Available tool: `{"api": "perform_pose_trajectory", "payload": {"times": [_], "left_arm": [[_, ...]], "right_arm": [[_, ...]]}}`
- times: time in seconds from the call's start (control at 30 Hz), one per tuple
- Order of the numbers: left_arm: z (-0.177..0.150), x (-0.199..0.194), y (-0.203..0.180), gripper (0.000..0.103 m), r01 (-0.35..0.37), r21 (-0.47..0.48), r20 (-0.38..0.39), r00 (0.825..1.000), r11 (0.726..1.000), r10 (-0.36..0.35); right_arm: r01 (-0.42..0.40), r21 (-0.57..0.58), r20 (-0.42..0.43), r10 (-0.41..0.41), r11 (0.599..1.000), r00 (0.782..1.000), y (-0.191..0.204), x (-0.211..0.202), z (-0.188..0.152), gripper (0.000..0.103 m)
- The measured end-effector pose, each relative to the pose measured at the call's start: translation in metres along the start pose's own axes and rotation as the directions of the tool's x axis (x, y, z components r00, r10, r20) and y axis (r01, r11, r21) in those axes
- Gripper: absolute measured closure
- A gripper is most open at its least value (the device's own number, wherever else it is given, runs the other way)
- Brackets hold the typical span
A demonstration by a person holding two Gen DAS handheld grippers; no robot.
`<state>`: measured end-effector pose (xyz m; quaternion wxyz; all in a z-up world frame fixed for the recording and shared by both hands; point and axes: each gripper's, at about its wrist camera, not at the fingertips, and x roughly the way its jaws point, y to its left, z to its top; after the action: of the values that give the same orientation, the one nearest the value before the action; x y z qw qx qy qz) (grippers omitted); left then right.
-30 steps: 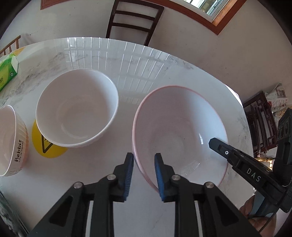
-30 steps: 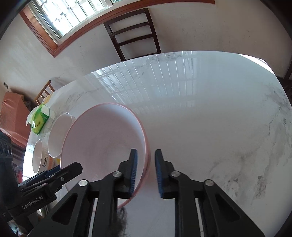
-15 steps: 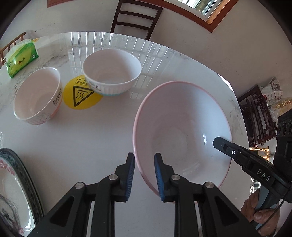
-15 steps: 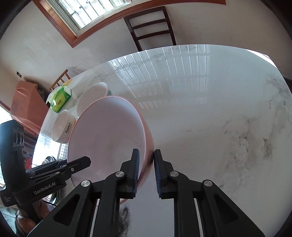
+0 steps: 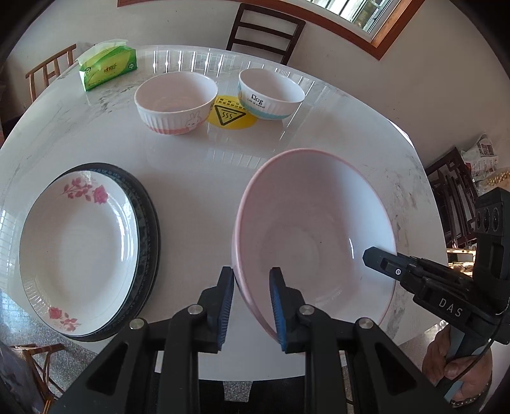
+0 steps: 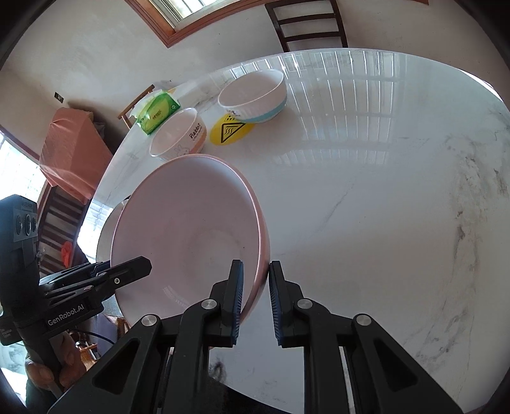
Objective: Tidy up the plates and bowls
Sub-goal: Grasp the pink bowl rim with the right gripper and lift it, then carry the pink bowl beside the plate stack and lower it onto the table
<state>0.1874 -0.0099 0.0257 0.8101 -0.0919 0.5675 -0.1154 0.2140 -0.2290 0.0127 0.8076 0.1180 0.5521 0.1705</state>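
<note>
Pink-rimmed bowl point(image 5: 315, 229) hangs tilted above the surface point(image 5: 197, 165), its rim pinched on opposite sides by the left hand-held gripper point(image 5: 250, 297) and right hand-held gripper point(image 6: 255, 291); the carrying step, seemingly; next, lower it level near the stacked plates point(image 5: 79, 251).

A round white marble worktop point(image 5: 197, 165) with grey veining reflects the window bars. On its far side lies a green tissue pack point(image 5: 108, 67), a sheet sticking out of its top. Nearer the middle, a yellow round sticker with a heat-warning triangle point(image 5: 230, 115) lies flat on the surface. A dark wooden chair point(image 5: 264, 32) stands behind the worktop against the pale wall, below a wood-framed window point(image 5: 366, 19). A lighter wooden chair point(image 5: 47, 74) stands at the left edge.
</note>
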Motion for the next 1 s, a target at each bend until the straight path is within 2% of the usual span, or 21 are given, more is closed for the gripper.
{"api": "perform_pose_trajectory", "payload": {"times": [0.4, 0.67, 0.87, 0.9, 0.93, 1.0], "left_arm": [[-0.028, 0.008, 0.022, 0.081, 0.011, -0.005, -0.035, 0.999, 1.0, -0.011], [-0.03, 0.014, 0.023, 0.081, 0.016, 0.002, -0.028, 0.999, 1.0, -0.016], [-0.038, 0.012, 0.022, 0.073, -0.012, 0.066, 0.017, 1.0, 0.998, 0.011], [-0.04, 0.011, 0.023, 0.068, -0.021, 0.072, 0.018, 1.0, 0.997, 0.02], [-0.041, 0.01, 0.025, 0.063, -0.021, 0.072, 0.018, 1.0, 0.997, 0.019], [-0.043, 0.002, 0.034, 0.062, 0.011, 0.043, 0.031, 0.999, 0.999, -0.012]], "right_arm": [[0.015, 0.003, -0.049, -0.015, 1.0, 0.999, 0.016, 0.01, -0.02, 0.085], [0.017, 0.02, -0.077, -0.016, 1.0, 0.997, 0.015, 0.024, -0.028, 0.085], [0.0, 0.011, -0.041, 0.0, 1.0, 0.999, 0.015, 0.016, -0.031, 0.078], [0.006, 0.004, -0.023, -0.006, 1.0, 1.0, 0.015, 0.011, -0.031, 0.076], [0.009, -0.004, -0.003, -0.009, 1.0, 1.0, 0.015, 0.005, -0.03, 0.075], [0.012, -0.018, 0.036, -0.011, 1.0, 0.999, 0.013, -0.007, -0.026, 0.073]]}}
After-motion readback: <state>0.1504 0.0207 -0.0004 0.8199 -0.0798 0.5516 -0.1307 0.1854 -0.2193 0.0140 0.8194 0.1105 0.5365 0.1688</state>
